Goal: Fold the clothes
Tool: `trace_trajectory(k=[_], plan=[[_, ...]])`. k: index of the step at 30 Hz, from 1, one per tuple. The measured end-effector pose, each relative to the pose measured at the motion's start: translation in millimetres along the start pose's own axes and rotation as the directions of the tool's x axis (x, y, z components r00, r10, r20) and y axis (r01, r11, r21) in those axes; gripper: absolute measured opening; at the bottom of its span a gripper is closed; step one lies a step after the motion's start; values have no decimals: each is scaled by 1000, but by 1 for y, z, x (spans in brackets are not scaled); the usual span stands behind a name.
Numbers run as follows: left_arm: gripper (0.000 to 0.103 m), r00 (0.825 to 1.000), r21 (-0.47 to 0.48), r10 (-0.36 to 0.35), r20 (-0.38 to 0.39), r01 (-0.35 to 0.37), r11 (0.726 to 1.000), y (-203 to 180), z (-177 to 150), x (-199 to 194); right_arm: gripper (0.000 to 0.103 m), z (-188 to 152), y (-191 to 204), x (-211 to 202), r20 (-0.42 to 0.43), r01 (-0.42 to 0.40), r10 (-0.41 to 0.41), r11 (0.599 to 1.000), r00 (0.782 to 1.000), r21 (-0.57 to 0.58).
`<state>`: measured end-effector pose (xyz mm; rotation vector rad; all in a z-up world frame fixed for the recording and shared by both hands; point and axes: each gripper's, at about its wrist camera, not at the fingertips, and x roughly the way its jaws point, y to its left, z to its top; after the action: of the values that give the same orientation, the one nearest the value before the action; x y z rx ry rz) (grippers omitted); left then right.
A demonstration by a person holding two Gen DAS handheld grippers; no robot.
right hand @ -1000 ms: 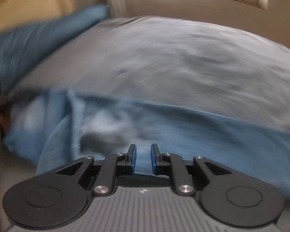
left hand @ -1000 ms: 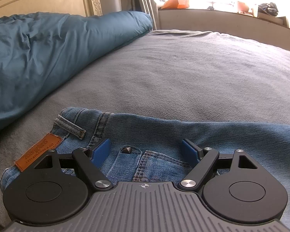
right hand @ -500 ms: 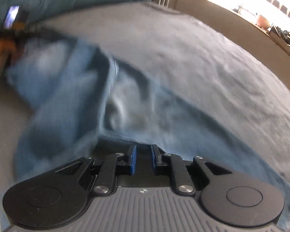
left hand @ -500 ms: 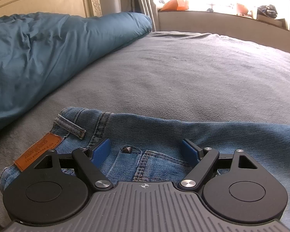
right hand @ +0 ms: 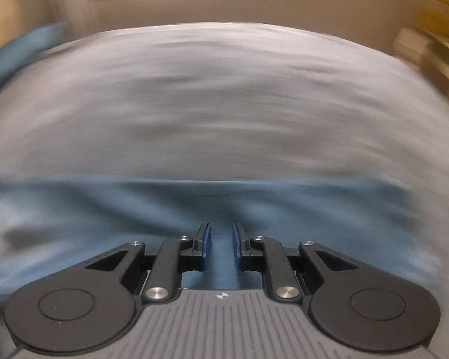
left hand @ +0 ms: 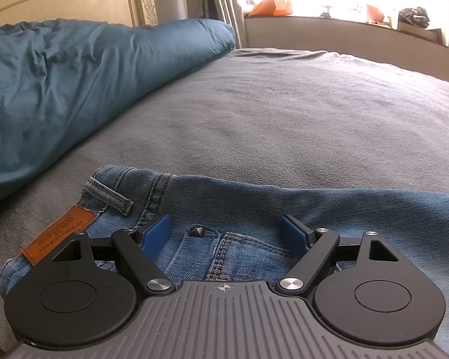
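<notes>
over jeans (left hand: 230, 209) waistband: left hand-held gripper (left hand: 227, 233) tilted down, wide; right hand-held gripper (right hand: 221, 243) narrow, empty.

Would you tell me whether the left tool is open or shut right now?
Open: the left tool has its blue pads spread wide over the jeans, clamping nothing.

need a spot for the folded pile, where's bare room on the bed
The grey sheet is bare between the jeans in front, the teal duvet on the left and the window ledge wall behind. Crowded spots: the near edge, under the jeans, and the duvet side.
</notes>
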<state>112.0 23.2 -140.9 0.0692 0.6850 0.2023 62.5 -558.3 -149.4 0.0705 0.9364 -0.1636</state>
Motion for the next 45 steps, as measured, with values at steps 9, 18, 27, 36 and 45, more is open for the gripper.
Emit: trace_trajectory(k=[9, 18, 27, 36, 45], plan=[[82, 1000, -3, 2, -1, -2, 1000, -1, 0, 1, 49, -21, 102, -98, -154, -467, 449, 876, 880, -120], [82, 1000, -9, 2, 11, -2, 1000, -1, -3, 0, 64, -61, 183, -113, -412, -597, 485, 776, 772, -205], [82, 1000, -21, -3, 18, 3, 1000, 1, -4, -1, 6, -78, 152, -110, -318, -444, 390, 889, 864, -116], [82, 1000, -19, -1, 15, 1, 1000, 1, -3, -1, 5, 2, 128, -129, -54, -256, 251, 926, 967, -277], [82, 1000, -13, 2, 15, -2, 1000, 2, -3, 0, 4, 38, 109, -61, -85, -175, 155, 927, 984, -333]])
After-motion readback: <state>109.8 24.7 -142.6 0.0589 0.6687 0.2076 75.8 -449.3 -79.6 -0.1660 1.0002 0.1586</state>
